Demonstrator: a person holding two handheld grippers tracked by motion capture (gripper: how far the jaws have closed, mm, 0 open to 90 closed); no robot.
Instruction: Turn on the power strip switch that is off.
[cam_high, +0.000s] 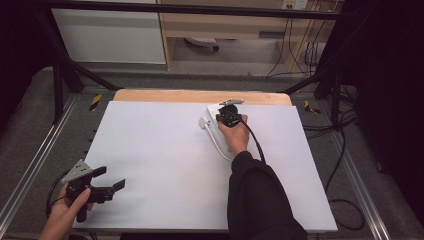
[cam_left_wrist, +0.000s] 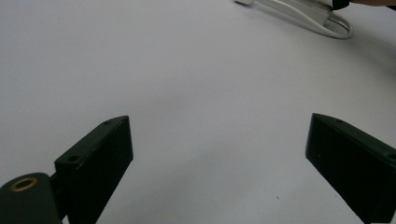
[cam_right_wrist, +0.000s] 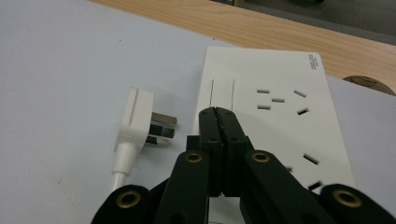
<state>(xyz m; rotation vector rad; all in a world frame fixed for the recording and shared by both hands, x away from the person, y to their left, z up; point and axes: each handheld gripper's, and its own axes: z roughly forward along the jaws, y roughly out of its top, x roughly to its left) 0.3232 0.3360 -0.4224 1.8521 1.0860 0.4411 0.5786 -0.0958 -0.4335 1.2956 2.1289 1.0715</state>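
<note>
Your right claw (cam_right_wrist: 218, 122) is pressed shut and empty over the white power strip (cam_right_wrist: 280, 102) at the bench's (cam_high: 165, 150) far edge; your left claw (cam_left_wrist: 219, 154) hovers wide open. The plug (cam_right_wrist: 137, 116) just beside the strip looks light, rigid and smooth, so pinch its flat sides, not the springy cord (cam_high: 220, 147).

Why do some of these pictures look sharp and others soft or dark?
High view: the white table sheet is evenly lit, while both side edges sink into darkness. Left gripper view: the wide-open black jaws sit near the lens and look soft, and the white cable far off is slightly blurred. Right gripper view: the white power strip and white plug are crisp, with gentle shadows.
</note>
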